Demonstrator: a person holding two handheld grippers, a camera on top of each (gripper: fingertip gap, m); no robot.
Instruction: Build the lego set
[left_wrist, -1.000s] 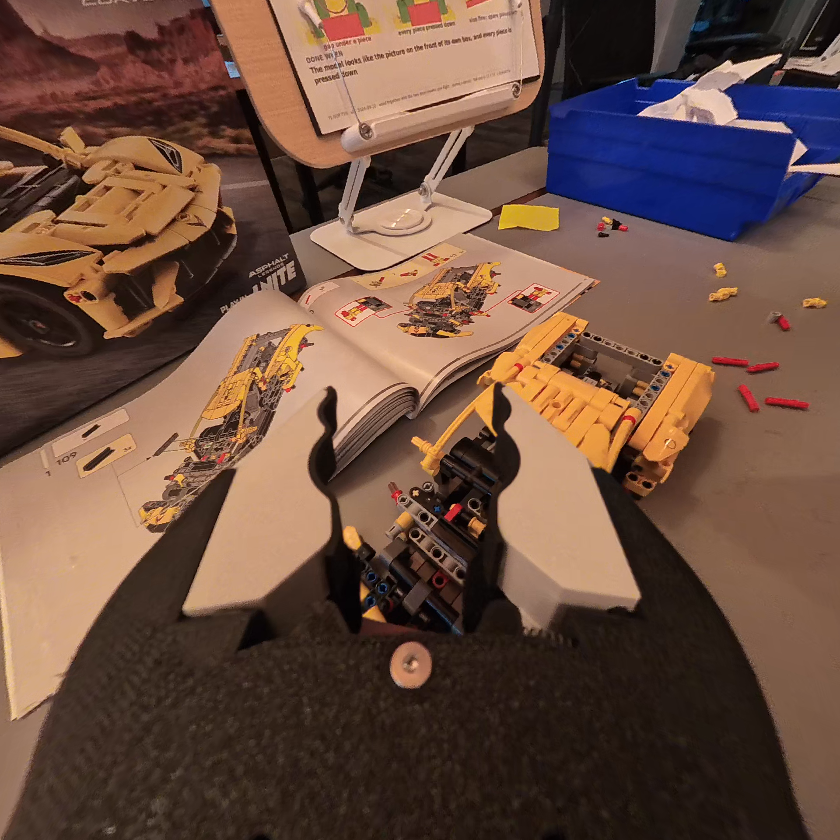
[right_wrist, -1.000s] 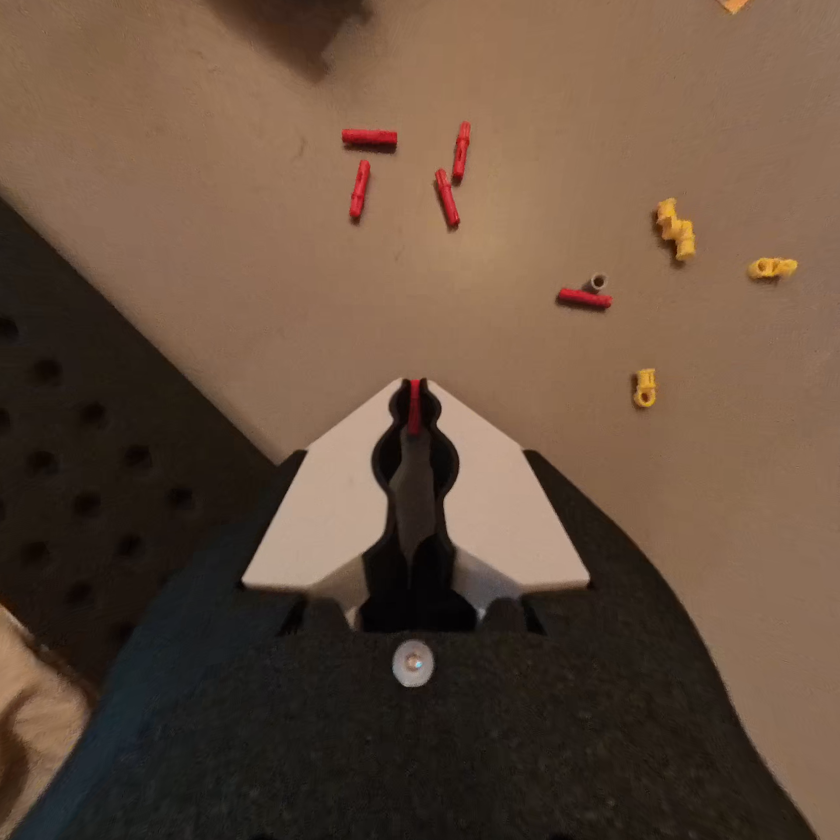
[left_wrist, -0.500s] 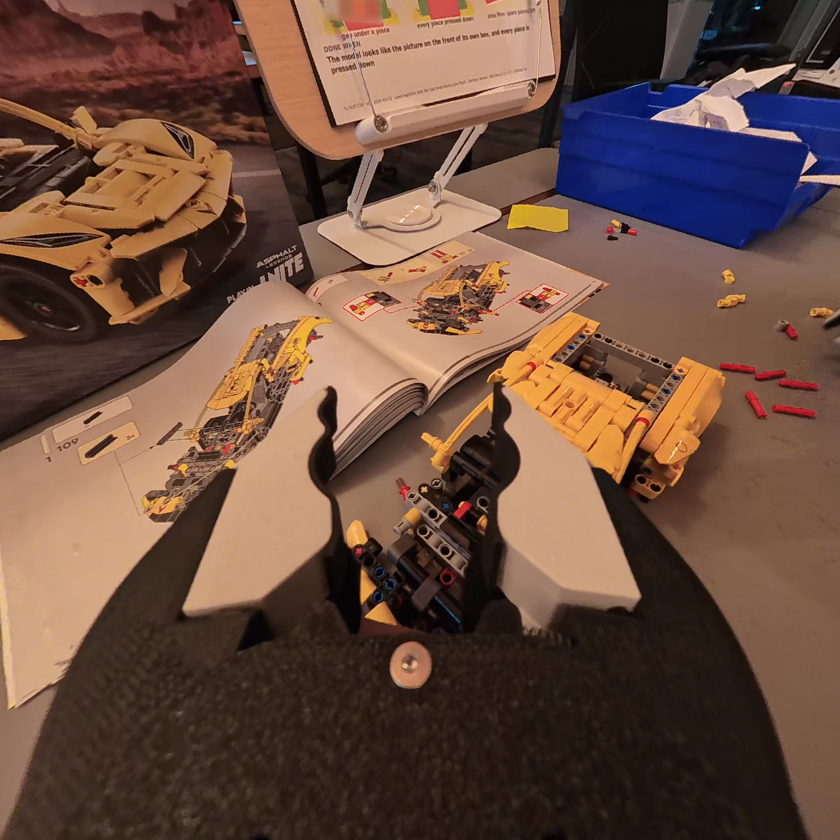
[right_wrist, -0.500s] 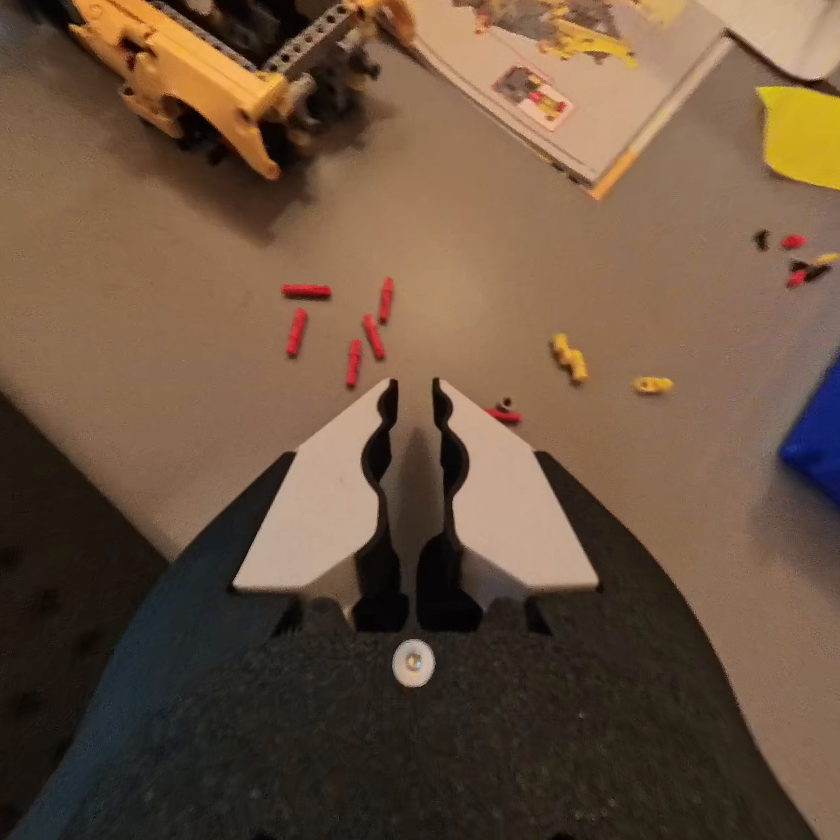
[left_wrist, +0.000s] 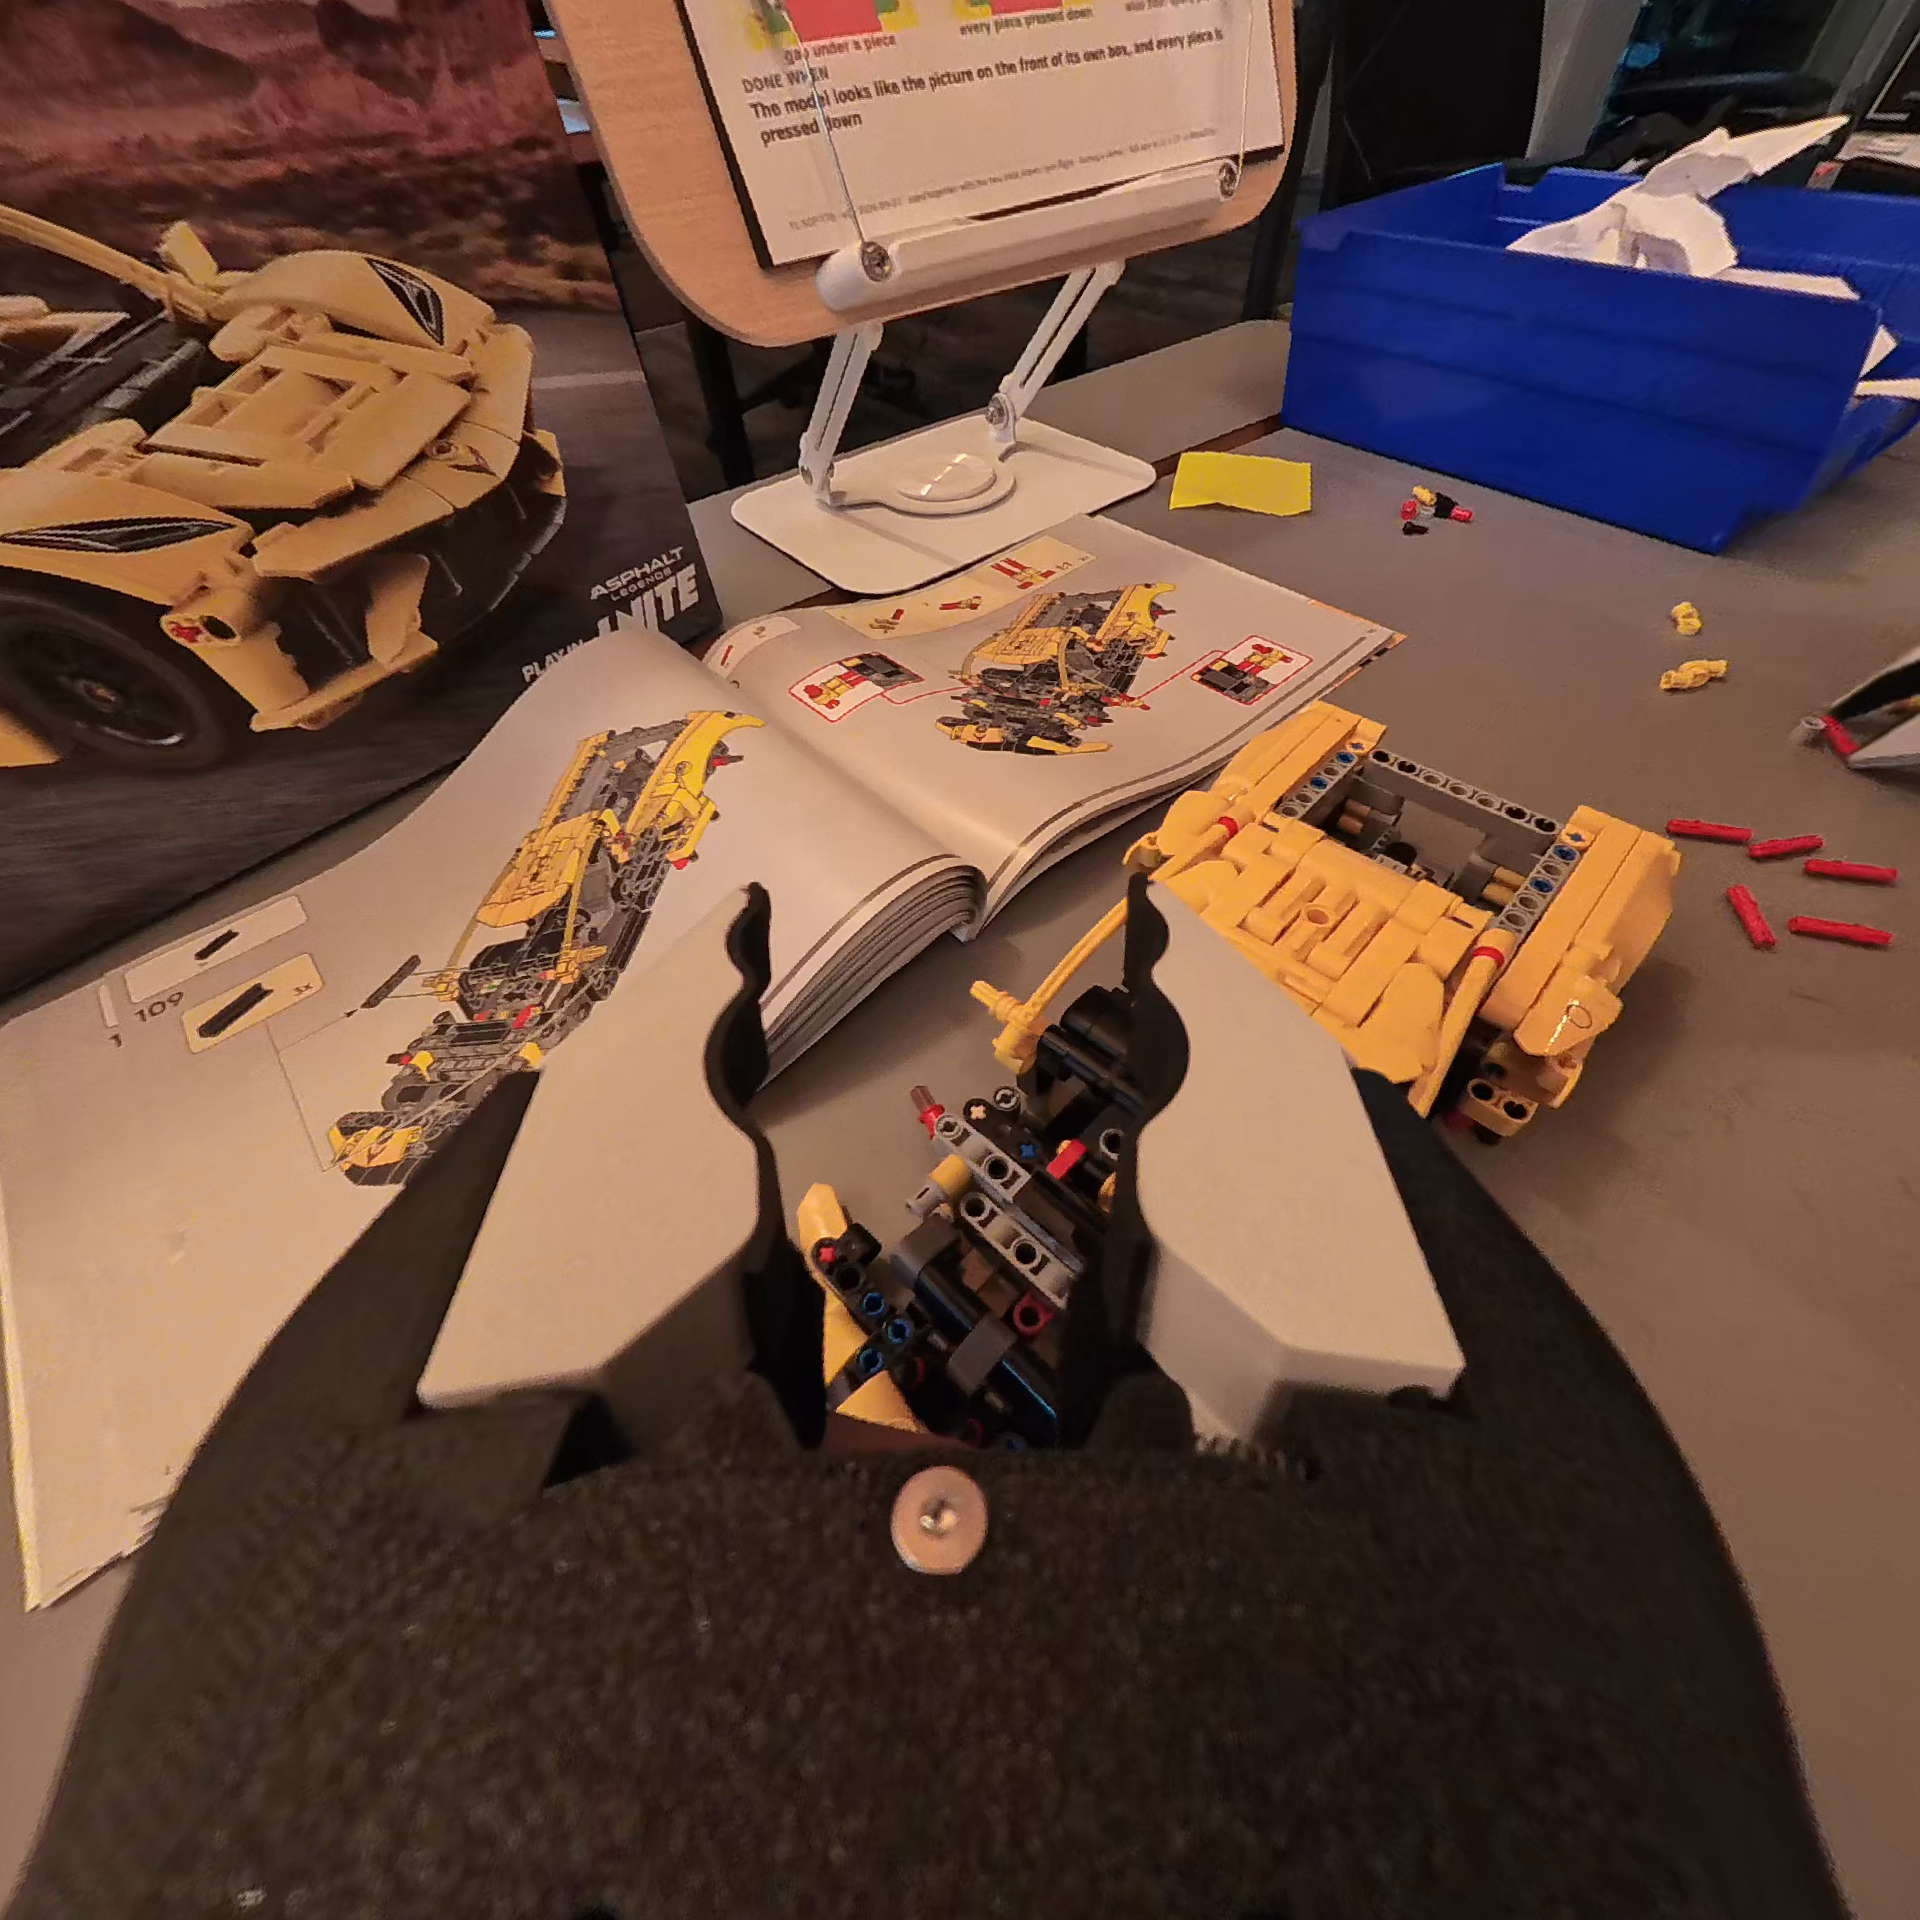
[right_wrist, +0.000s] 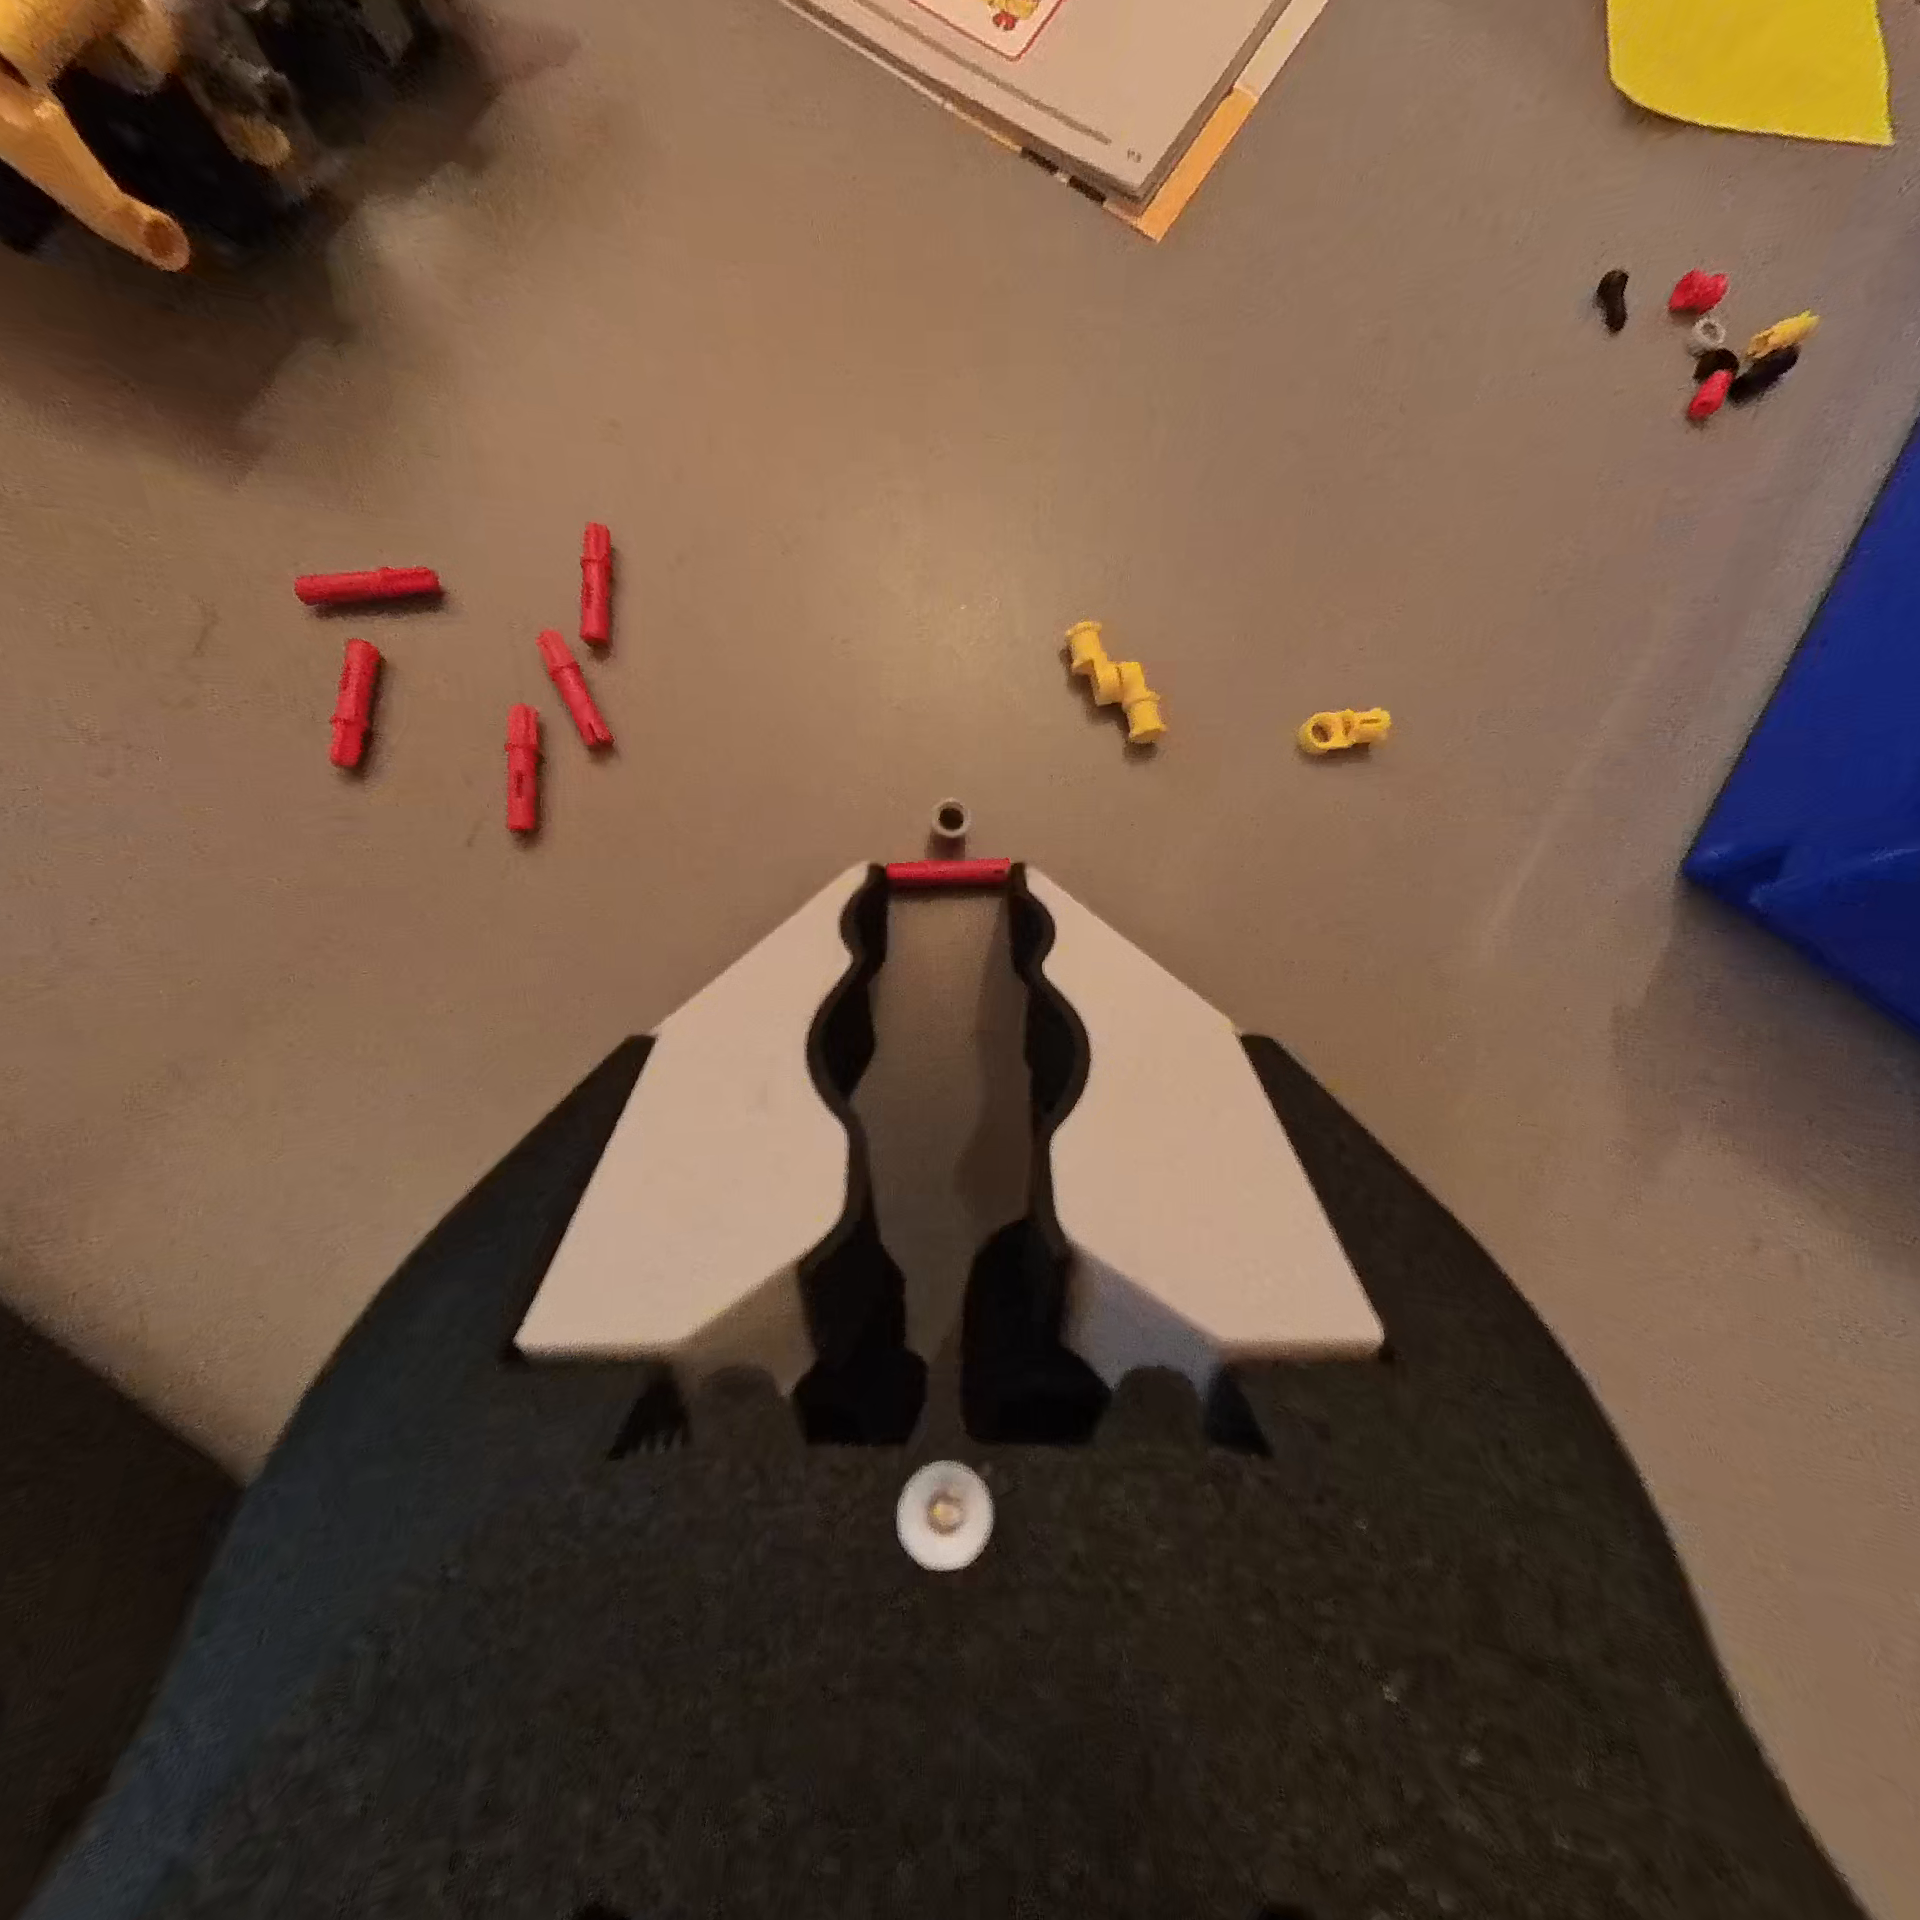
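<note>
Across the whole scene, a grey table. At its far left, upright, the set's box with the yellow car pictured on it. At far right, a blue bin with crumpled white paper inside. Between box and bin, a white stand with a sheet on its wooden board. In front of the stand, lying open and flat, the instruction booklet.

Just right of the booklet, resting on the table: the yellow body section, with a grey frame on top. Nearer the camera, off the table, the dark chassis section, clamped between the widely spaced fingers of the left gripper, with a thin yellow rod sticking out in front.

Right gripper low over the table, fingers narrowly apart, seemingly pinching a red pin end to end across the very tips; hard to tell whether lifted.

Left of those tips, five loose red pins, scattered close together. To the right, two yellow connectors, slightly apart. Just beyond the held pin, a tiny grey bush.
</note>
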